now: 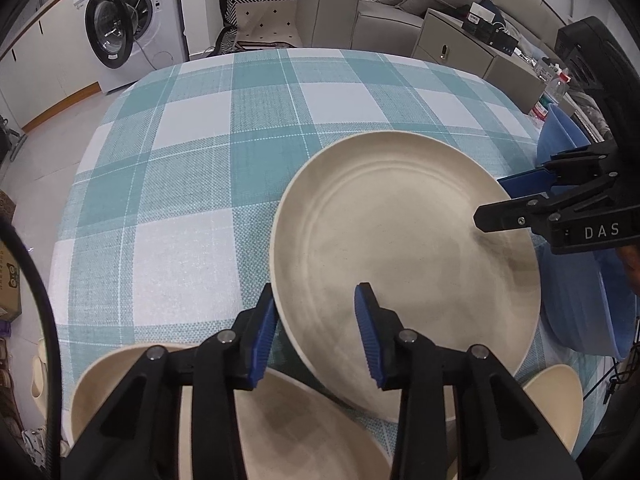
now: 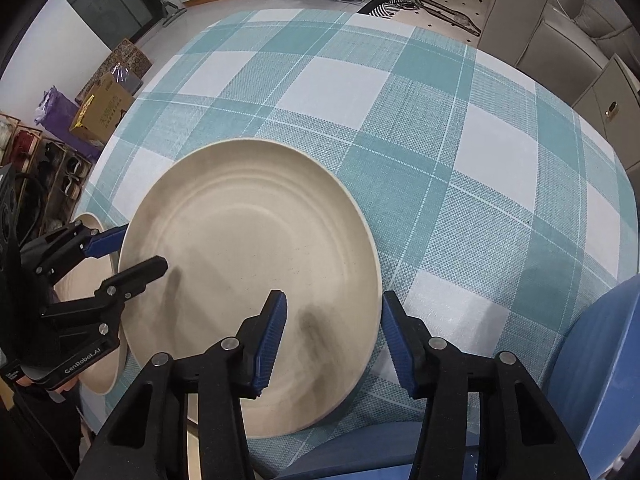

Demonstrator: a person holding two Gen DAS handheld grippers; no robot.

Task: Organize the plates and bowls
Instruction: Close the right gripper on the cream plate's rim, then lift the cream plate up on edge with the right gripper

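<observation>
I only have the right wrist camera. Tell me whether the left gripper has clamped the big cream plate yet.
Observer: Not yet. In the left wrist view the left gripper straddles the big plate's near rim. One pad is outside the rim and one is over the face, with a gap still showing.
Operator: Report what lies under that gripper.
Observer: Another cream plate. It runs beneath both fingers.
Operator: Name anything else close to it.
Observer: A cream bowl sits just right of the left gripper's right finger. Only part of its rim shows.
</observation>
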